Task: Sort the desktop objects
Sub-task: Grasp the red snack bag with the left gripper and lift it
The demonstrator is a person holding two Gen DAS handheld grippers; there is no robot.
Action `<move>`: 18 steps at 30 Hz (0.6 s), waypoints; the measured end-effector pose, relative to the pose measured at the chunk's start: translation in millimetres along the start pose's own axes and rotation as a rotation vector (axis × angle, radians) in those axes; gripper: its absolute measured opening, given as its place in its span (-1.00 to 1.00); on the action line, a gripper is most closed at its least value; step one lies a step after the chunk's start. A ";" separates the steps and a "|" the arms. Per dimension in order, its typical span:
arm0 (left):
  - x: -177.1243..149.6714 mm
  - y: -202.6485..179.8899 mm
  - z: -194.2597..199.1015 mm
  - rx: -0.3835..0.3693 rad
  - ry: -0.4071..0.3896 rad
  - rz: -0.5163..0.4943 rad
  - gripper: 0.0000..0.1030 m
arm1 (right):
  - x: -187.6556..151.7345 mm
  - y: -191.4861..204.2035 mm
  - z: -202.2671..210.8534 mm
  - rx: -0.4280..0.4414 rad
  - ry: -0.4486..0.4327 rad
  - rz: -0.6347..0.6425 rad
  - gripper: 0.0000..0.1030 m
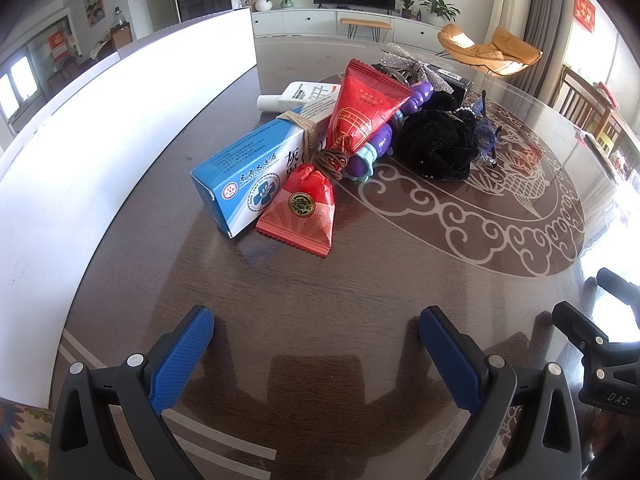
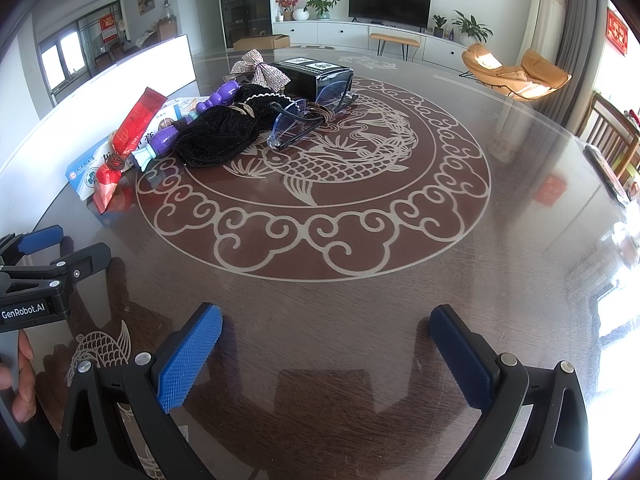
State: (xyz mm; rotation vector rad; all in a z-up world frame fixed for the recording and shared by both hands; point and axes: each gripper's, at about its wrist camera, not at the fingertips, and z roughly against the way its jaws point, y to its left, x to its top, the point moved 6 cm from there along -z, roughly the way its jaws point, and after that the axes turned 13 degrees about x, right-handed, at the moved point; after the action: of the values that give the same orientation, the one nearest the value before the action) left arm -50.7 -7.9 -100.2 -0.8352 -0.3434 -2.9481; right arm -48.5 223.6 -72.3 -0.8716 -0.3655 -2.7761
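Observation:
A pile of objects lies on the round glass-topped table (image 1: 320, 280). A red snack packet (image 1: 352, 128) tied with a brown band leans on a blue-and-white medicine box (image 1: 244, 172). Behind are a white tube (image 1: 300, 96), a purple toy (image 1: 376, 140), a black velvet scrunchie (image 1: 436, 144), a silver bow (image 1: 400, 58) and a black box (image 2: 316, 74). Blue glasses (image 2: 304, 120) lie right of the scrunchie (image 2: 220, 140). My left gripper (image 1: 316, 344) is open and empty, short of the pile. My right gripper (image 2: 326, 344) is open and empty over bare table.
A long white board (image 1: 80, 152) runs along the table's left side, close to the medicine box. The left gripper's body (image 2: 40, 280) shows at the left edge of the right wrist view. Wooden chairs (image 2: 616, 136) stand at the table's far right.

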 end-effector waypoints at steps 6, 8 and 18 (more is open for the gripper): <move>4.1 31.6 21.8 -0.129 -0.071 0.172 1.00 | 0.3 0.1 0.4 0.000 0.000 0.000 1.00; 4.2 37.8 24.5 -0.131 -0.077 0.197 1.00 | 0.0 0.2 0.1 0.000 0.000 0.000 1.00; 41.5 51.4 18.8 -0.185 -0.140 0.220 1.00 | -0.1 0.2 -0.1 0.000 0.000 0.000 1.00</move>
State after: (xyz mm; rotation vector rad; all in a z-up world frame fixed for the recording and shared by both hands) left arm -70.5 -53.4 -52.7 -1.0303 0.0166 -2.7532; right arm -48.5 223.3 -72.3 -0.8720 -0.3654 -2.7761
